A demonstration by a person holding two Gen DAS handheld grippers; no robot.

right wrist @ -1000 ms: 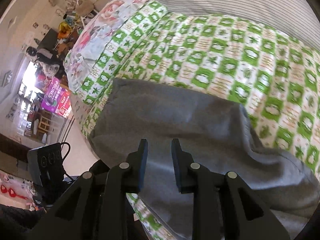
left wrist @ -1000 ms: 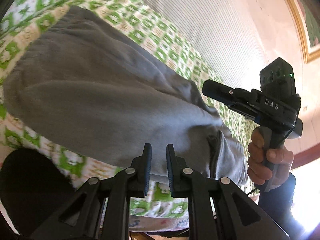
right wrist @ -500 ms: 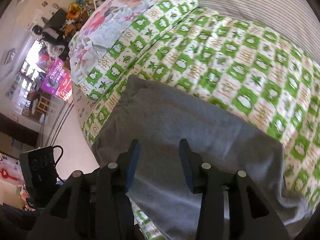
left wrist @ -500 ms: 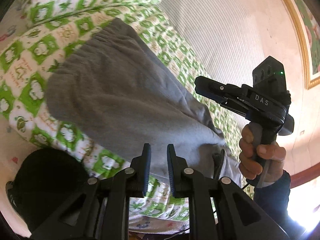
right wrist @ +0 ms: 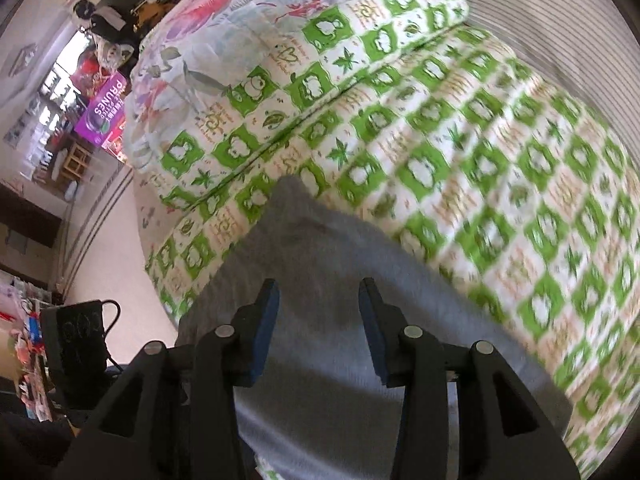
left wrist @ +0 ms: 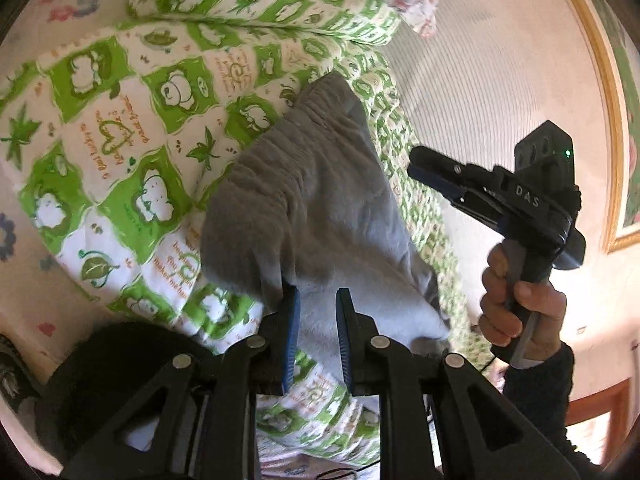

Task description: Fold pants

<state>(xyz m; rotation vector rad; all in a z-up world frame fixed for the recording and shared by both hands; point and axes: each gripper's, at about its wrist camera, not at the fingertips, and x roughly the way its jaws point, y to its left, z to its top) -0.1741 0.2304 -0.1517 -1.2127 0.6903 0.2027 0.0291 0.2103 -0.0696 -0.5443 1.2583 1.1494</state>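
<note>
- Grey pants (left wrist: 316,208) lie folded on the green-and-white quilt (left wrist: 120,152), near its edge.
- Left wrist view: gathered waistband end of pants points up-frame, the other end runs down to the left gripper (left wrist: 316,312).
- Left gripper: jaws narrowly parted, nothing clamped; a fold of pants touches the outer side of the left finger (left wrist: 290,320), cloth shows through the gap. Released.
- Left view only: right gripper (left wrist: 430,170) seen from the side, held in a hand (left wrist: 516,304) with a dark sleeve (left wrist: 536,384), up off the bed beside the pants, not touching them. Its gap cannot be told from this angle.
- Left view only: framed picture (left wrist: 616,120) on the wall, a dark round shape (left wrist: 112,380) bottom left.
- Right wrist view: right gripper (right wrist: 318,320) points steeply down over the pants (right wrist: 320,280); jaws have just been opening, now well apart, only flat cloth seen below the gap, pads pressing nothing. Released.
- Right view only: one pants corner points up-frame toward a pillow (right wrist: 328,80) in the same green print; floral pillow (right wrist: 224,36) past it.
- Right view only: room at left with a purple box (right wrist: 105,110) reading PRUNES, cluttered shelves, and a black device (right wrist: 76,344) with a cord at bottom left.
- Right view is motion-blurred on the quilt (right wrist: 520,200) at right.
- Striped sheet (right wrist: 560,40) lies beyond the quilt in both views.
</note>
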